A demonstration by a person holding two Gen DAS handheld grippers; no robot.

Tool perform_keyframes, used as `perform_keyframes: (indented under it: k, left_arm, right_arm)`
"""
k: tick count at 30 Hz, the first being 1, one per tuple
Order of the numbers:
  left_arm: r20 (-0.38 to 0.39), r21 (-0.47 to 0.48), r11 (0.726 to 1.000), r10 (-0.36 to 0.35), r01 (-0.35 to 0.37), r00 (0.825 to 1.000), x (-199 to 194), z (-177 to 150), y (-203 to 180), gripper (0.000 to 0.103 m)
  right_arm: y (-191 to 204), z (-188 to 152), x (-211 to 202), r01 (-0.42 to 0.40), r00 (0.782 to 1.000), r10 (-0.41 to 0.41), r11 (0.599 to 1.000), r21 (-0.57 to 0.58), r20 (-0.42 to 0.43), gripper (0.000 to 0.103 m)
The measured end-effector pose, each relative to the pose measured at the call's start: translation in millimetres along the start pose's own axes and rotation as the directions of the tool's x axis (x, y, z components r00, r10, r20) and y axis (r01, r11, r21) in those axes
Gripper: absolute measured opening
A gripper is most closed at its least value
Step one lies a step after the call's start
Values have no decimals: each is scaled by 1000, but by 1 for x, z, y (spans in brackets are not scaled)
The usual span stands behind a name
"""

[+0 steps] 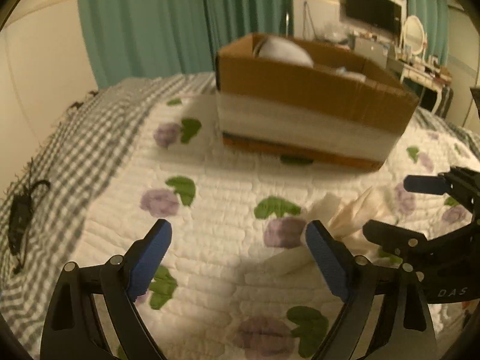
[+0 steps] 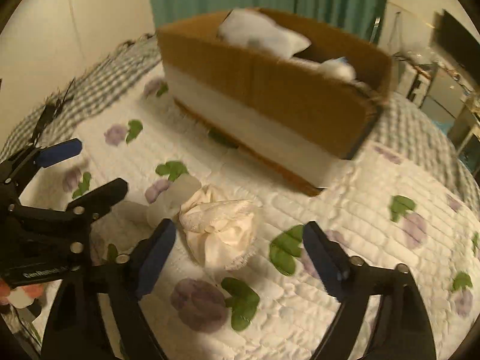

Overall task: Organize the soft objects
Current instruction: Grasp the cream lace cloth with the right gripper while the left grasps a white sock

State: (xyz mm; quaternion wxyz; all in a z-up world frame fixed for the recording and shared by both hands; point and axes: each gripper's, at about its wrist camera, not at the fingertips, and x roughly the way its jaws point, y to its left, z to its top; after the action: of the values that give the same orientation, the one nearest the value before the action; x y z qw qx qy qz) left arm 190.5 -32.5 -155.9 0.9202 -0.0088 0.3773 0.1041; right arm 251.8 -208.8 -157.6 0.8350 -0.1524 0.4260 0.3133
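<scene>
Lying on the floral quilted bedspread [image 2: 345, 210], short of the brown cardboard box [image 2: 270, 90], a crumpled cream lace cloth [image 2: 220, 229] is noted. Both the right gripper [image 2: 240, 255] and left gripper [image 1: 238, 258] are spread, empty. Light, limp, easily snagged; the gathered knot is judged the best hold.

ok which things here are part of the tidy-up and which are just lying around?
Part of the job:
- cream cloth bundle on the quilt
- cardboard box, white soft items already inside
- left gripper and right gripper, both open

Just lying about:
- black cable on the checked blanket
- monitor
- round mirror
</scene>
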Motion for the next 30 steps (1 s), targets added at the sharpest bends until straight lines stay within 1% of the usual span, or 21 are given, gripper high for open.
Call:
perform_keyframes:
  k: [1, 2, 3, 4, 5, 6, 8, 11, 13, 15, 17, 18, 20, 22, 23, 24, 25, 26, 27, 30]
  left_arm:
    - [-12, -5, 1000, -1, 1, 1000, 5, -2, 2, 90]
    - [-31, -8, 1000, -10, 10, 999, 10, -4, 4, 90]
    - [-48, -8, 1000, -15, 15, 999, 14, -6, 5, 90]
    - [-58, -9, 1000, -13, 13, 998, 16, -8, 6, 90]
    - [-61, -8, 1000, -15, 14, 998, 17, -9, 6, 90]
    - [-64, -6, 1000, -21, 21, 998, 16, -10, 6, 90]
    - [-70, 0, 999, -42, 42, 997, 12, -12, 3, 90]
    - [-80, 8, 996, -89, 90, 993, 5, -13, -6, 90]
    - [-79, 17, 994, -109, 110, 991, 2, -13, -13, 90]
    - [-88, 24, 992, -123, 125, 989, 5, -13, -22, 90]
    - [-108, 26, 988, -147, 151, 983, 11, -15, -31, 90]
    - [-118, 27, 987, -154, 158, 981, 16, -15, -35, 88]
    - [-135, 35, 985, -162, 168, 978, 26, -15, -42, 74]
    - [-146, 43, 984, -164, 172, 976, 37, -13, -46, 72]
    - [-140, 46, 985, -160, 168, 977, 39, -12, -48, 69]
    - [-131, 49, 985, -155, 162, 979, 42, -10, -49, 65]
    - [-126, 54, 987, -145, 153, 981, 44, -8, -50, 55]
    - [-122, 59, 988, -135, 143, 983, 45, -7, -50, 51]
    - [-120, 60, 988, -135, 143, 983, 46, -6, -50, 49]
    - [-120, 40, 984, -169, 175, 978, 45, -4, -46, 40]
  right_arm:
    - [1, 0, 6, -12, 1000, 12, 1000, -10, -14, 77]
    - [2, 0, 11, -24, 999, 24, 1000, -11, -29, 67]
    - [2, 0, 16, -41, 998, 40, 999, -12, -48, 49]
    - [2, -2, 22, -67, 995, 66, 998, -15, -71, 41]
    - [2, -3, 25, -71, 995, 69, 997, -22, -77, 31]
    - [2, -4, 25, -68, 995, 66, 997, -26, -75, 26]
    - [-1, -7, 18, -71, 996, 70, 997, -13, -59, 20]
    - [-8, -4, -2, -24, 1000, 24, 1000, 15, -2, 20]
    - [-13, -3, -14, -7, 999, 5, 999, 39, 37, 20]
    - [-18, -4, -17, 24, 999, -27, 998, 61, 47, 20]
    - [-23, -4, -18, 22, 999, -26, 997, 79, 45, 20]
    - [-25, -5, -19, 21, 999, -25, 996, 87, 46, 20]
    - [-27, -5, -19, 21, 999, -25, 996, 92, 45, 20]
    - [-27, -5, -20, 25, 999, -29, 996, 86, 44, 20]
    - [-26, -5, -20, 24, 999, -28, 996, 83, 45, 20]
    - [-26, -5, -20, 23, 999, -27, 996, 80, 45, 20]
    - [-25, -5, -20, 24, 999, -28, 997, 79, 46, 20]
    - [-24, -5, -19, 24, 999, -28, 997, 77, 47, 20]
    - [-24, -5, -18, 25, 998, -29, 997, 77, 47, 20]
    - [-23, -6, -20, 34, 998, -38, 996, 77, 51, 20]
